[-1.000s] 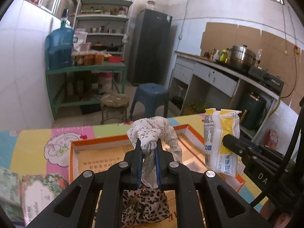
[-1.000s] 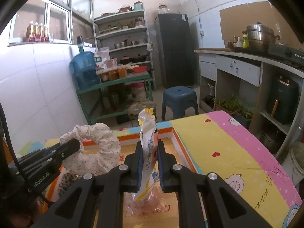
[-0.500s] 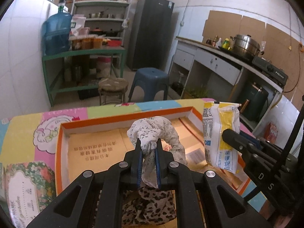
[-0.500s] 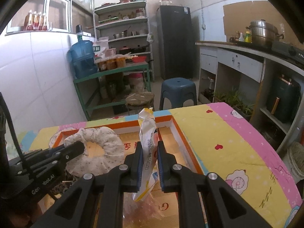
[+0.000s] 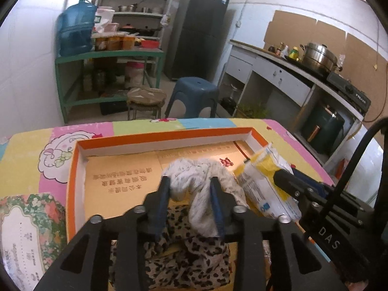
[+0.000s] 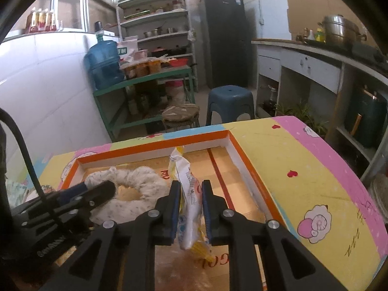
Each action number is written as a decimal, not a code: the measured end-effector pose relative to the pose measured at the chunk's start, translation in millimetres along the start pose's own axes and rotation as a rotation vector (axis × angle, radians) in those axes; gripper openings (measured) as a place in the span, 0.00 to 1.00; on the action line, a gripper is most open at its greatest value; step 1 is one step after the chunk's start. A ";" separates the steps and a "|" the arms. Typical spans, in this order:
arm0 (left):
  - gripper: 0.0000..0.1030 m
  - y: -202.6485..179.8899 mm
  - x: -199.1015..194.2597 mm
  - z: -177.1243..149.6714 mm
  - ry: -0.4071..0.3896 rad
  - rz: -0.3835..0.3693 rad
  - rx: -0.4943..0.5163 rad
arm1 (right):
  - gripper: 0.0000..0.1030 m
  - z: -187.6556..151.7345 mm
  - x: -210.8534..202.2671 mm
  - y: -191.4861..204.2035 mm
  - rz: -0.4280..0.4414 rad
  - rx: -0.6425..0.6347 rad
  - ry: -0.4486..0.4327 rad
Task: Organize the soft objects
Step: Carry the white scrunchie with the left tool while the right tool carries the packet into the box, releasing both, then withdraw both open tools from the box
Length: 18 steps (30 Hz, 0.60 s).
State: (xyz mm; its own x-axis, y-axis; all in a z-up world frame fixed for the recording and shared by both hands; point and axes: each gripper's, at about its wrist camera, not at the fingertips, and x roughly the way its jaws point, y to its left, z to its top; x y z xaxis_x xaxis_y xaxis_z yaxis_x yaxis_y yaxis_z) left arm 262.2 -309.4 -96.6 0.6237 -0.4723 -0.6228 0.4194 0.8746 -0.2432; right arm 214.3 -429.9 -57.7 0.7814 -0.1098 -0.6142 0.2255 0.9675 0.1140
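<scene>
- A white scrunchie point(image 5: 194, 177) with small dark specks is lying in the orange-rimmed cardboard box point(image 5: 155, 134) in the left wrist view, draped over a leopard-print cloth point(image 5: 184, 254) that is sitting at the near end of the box.
- The left tongs point(image 5: 190, 181) are standing wide apart around the scrunchie, one blue pad on each side of the bunched fabric; they are not pinching it.
- To the right, a yellow and white packet point(image 5: 264, 181) is leaning tilted inside the box, with the right tongs point(image 5: 281, 178) reaching in against it from the side.
- The box is resting on a worktop point(image 5: 31, 150) covered with a pink, yellow and blue cartoon cloth, and a floral-printed box point(image 5: 26, 230) is sitting at the left edge.

- In the right wrist view, the packet point(image 6: 190, 189) is standing upright between the fingers of the right tongs point(image 6: 191, 191), which are slightly parted; the right pad is touching it, while a thin gap is showing on the left, so I cannot tell whether they are gripping.
- The scrunchie point(image 6: 135, 194) is lying as a ring on the box floor just left of the packet, with the left tongs point(image 6: 104, 189) resting across its near side.
- The box's orange rim point(image 6: 249, 167) is running along the right, beside the worktop point(image 6: 303, 174).
</scene>
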 end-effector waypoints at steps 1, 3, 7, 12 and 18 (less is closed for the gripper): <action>0.44 0.5 -2.3 0.4 -0.011 0.003 -0.002 | 0.22 -0.4 -1.4 -0.7 -0.005 0.003 -0.006; 0.52 1.6 -6.8 1.5 -0.033 0.012 -0.004 | 0.36 -0.5 -4.9 -1.9 -0.008 0.008 -0.023; 0.63 4.1 -18.3 4.5 -0.083 0.026 -0.009 | 0.67 0.8 -12.6 -3.0 0.013 0.023 -0.059; 0.64 4.6 -30.7 5.9 -0.108 0.043 0.001 | 0.67 1.1 -20.2 -0.4 0.027 0.024 -0.071; 0.64 4.8 -49.5 4.1 -0.148 0.073 0.014 | 0.67 -0.6 -31.2 6.4 0.038 0.018 -0.085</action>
State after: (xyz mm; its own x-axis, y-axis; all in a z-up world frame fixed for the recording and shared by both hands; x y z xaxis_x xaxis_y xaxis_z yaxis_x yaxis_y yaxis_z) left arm 236.1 -282.2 -63.9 0.7427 -0.4198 -0.5217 0.3781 0.9059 -0.1907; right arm 191.1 -420.1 -38.2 0.8357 -0.0930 -0.5412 0.2049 0.9672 0.1502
